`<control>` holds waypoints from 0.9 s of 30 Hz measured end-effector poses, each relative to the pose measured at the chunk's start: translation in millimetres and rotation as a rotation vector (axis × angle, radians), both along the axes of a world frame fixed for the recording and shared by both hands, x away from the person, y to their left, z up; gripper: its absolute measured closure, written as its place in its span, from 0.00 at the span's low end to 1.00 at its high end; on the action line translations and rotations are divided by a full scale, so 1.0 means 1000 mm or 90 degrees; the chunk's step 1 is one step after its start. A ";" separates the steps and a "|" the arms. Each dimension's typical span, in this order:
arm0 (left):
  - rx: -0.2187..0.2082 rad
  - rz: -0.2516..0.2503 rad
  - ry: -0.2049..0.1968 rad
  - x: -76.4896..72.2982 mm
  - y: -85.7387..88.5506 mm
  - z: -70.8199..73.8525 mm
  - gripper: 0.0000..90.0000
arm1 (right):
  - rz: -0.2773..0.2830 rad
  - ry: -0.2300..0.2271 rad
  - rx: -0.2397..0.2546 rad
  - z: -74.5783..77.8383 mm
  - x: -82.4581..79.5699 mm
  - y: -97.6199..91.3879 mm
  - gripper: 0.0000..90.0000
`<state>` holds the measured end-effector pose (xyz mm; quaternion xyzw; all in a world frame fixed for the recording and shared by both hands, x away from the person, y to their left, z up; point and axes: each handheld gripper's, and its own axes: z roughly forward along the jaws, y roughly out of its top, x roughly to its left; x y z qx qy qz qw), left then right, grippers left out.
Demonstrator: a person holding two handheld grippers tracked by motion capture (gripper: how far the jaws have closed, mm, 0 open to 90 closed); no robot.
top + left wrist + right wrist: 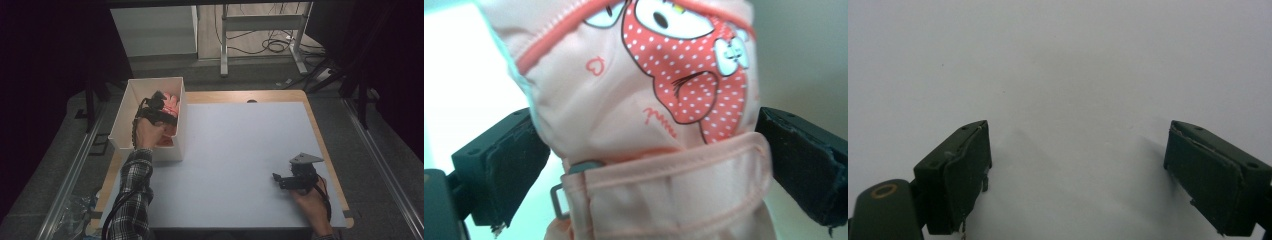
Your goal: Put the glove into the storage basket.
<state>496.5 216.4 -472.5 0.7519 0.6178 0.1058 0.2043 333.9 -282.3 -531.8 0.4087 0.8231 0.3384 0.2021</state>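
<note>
Pink padded fabric mitten, printed with a red white-dotted cartoon figure and a small heart outline, lay inside the white rectangular plastic bin at the counter's left edge. Left tongs reached down into the bin, released, jaws wide either side of the mitten's strapped cuff. Right tongs rested spread on the matte white counter, holding nothing.

Mitten: pale pink w/ red white-dotted cartoon patch, red heart. Bin: white. Tabletop: white mat, wood edge. Sleeve: b/w plaid. Left gripper, right gripper: black.
</note>
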 end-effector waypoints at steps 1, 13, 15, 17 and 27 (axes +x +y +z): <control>0.001 -0.002 -0.004 -0.001 0.000 0.002 0.03 | 0.000 0.000 0.000 0.000 0.000 0.000 0.13; -0.006 -0.014 -0.071 -0.014 0.009 0.020 0.03 | 0.000 0.000 0.000 0.000 0.000 0.000 0.13; -0.007 -0.018 -0.081 -0.017 0.010 0.025 0.03 | 0.000 0.000 0.000 0.000 0.000 0.000 0.13; -0.012 -0.022 -0.093 -0.020 0.010 0.029 0.03 | 0.000 0.000 0.000 0.000 0.000 0.000 0.13; -0.028 -0.044 -0.147 -0.033 0.009 0.055 0.03 | 0.000 0.000 0.000 0.000 0.000 0.000 0.13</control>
